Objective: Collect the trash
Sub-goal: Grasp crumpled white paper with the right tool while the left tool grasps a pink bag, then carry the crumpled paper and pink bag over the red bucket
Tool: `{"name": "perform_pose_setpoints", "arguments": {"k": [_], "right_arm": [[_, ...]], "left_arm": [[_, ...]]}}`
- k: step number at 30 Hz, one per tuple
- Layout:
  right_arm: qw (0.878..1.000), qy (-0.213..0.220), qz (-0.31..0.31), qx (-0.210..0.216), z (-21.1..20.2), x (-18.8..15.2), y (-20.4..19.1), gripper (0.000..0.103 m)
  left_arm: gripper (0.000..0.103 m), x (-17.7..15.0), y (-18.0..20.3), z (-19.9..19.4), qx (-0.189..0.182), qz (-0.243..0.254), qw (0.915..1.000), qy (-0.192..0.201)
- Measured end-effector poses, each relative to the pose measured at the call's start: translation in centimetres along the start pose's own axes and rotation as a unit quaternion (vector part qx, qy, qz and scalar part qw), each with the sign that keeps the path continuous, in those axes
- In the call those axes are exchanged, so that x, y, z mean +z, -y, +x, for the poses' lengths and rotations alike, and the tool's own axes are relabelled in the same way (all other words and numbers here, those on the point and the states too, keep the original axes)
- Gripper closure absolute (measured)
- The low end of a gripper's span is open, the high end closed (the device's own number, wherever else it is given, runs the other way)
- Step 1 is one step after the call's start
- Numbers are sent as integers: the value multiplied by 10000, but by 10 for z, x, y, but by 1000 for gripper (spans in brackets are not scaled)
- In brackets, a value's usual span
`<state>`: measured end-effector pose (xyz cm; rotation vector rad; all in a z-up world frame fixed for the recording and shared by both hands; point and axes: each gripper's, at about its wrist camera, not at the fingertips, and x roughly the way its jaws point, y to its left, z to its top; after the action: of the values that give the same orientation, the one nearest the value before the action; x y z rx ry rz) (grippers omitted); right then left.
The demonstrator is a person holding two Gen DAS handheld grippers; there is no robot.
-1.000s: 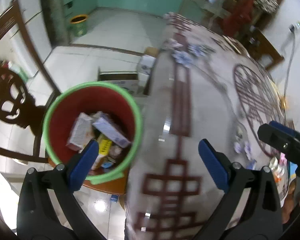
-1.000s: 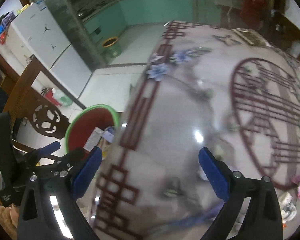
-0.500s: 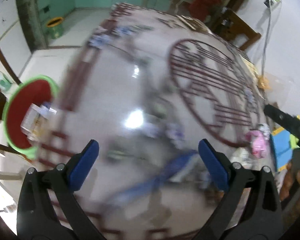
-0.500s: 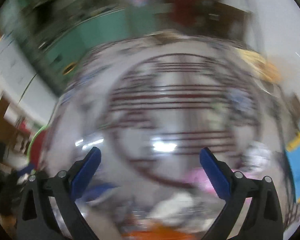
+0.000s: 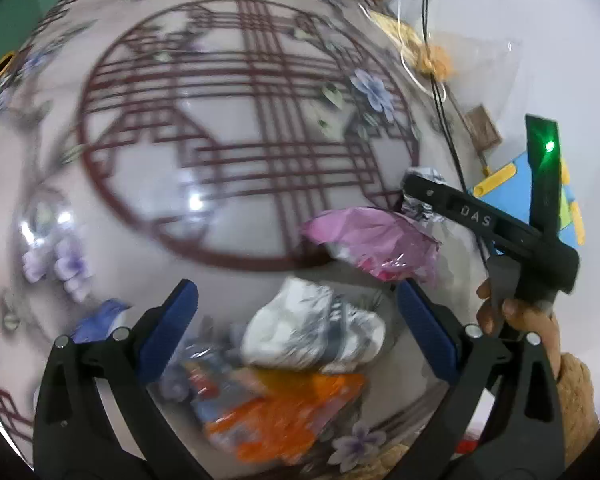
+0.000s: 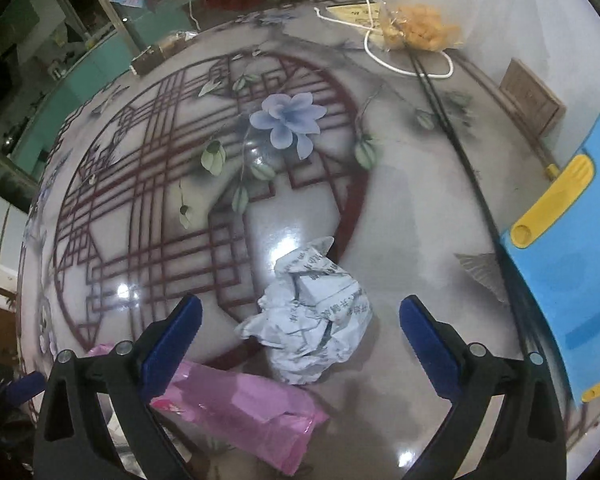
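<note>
both grippers gape over trash near table edge.

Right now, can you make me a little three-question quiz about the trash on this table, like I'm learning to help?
1. True or false: the right hand-held gripper is open, with the crumpled white paper between its fingers but not squeezed.
2. What colour is the plastic wrapper lying beside the crumpled white paper? A) green B) pink C) black
3. Fill in: in the left wrist view, the left hand-held gripper is open over a pile with a crumpled silver-white bag and an ______ wrapper.

Key: 1 true; 2 B; 3 orange.
</note>
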<state>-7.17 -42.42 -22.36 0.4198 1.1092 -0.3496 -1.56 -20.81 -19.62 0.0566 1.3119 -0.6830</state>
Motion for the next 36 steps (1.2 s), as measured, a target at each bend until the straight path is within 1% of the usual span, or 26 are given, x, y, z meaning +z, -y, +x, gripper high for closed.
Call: {"name": "perform_pose_setpoints", "arguments": {"k": [2, 3, 4, 5, 9, 11, 15, 17, 20, 22, 23, 24, 25, 26, 27, 28, 31, 34, 36], "right_arm": [[9999, -21, -115, 32, 2, 0, 3, 13], [9998, -24, -172, 21, 3, 2, 4, 24], [9997, -20, -243, -12, 4, 3, 5, 40], [9996, -42, -288, -16, 8, 5, 6, 45], [9996, 49, -268, -40, 6, 12, 19, 47], [9997, 123, -213, -50, 3, 18, 25, 46], [9995, 255, -156, -66, -6, 29, 37, 46], [9994, 315, -137, -66, -10, 33, 40, 46], [9992, 384, -81, -60, -14, 35, 41, 45], [9992, 385, -80, -32, -13, 37, 39, 45], [9992, 384, -96, -35, -13, 37, 37, 45], [9992, 388, -113, -39, -13, 38, 35, 45], [9991, 400, -123, -41, -13, 39, 33, 45], [9990, 418, -126, -40, -14, 41, 32, 45], [9989, 439, -138, -43, -16, 42, 31, 45], [9987, 471, -163, -56, -18, 42, 30, 45], [9978, 612, -239, -111, -29, 45, 27, 45], [9969, 744, -253, -57, -41, 48, 23, 45], [9962, 812, -302, -18, -47, 49, 18, 45]], "left_arm": [[5, 6, 7, 10, 4, -64, 10000, -49], [5, 10, 9, 18, -23, -165, 9998, -126], [5, 15, 10, 26, -84, -297, 9993, -210], [5, 18, 11, 30, -105, -371, 9990, -248], [5, 29, 7, 48, -130, -795, 9959, -413], [5, 32, 6, 57, -206, -961, 9937, -529], [6, 34, 16, 76, -141, -856, 9926, -844], [6, 31, 21, 84, -166, -768, 9924, -951], [11, 33, 28, 85, -76, -604, 9952, -765], [21, 40, 29, 86, -28, -609, 9958, -679], [36, 44, 28, 86, -33, -628, 9960, -634], [61, 48, 28, 88, -85, -628, 9959, -639], [72, 50, 27, 90, -145, -626, 9954, -705], [79, 52, 24, 93, -249, -676, 9942, -799], [83, 54, 22, 94, -330, -772, 9930, -829], [84, 55, 19, 92, -377, -818, 9927, -802], [87, 54, 14, 79, -288, -736, 9950, -606], [88, 55, 6, 52, -121, -602, 9979, -183], [88, 56, 1, 29, 100, -501, 9985, 177]]}}
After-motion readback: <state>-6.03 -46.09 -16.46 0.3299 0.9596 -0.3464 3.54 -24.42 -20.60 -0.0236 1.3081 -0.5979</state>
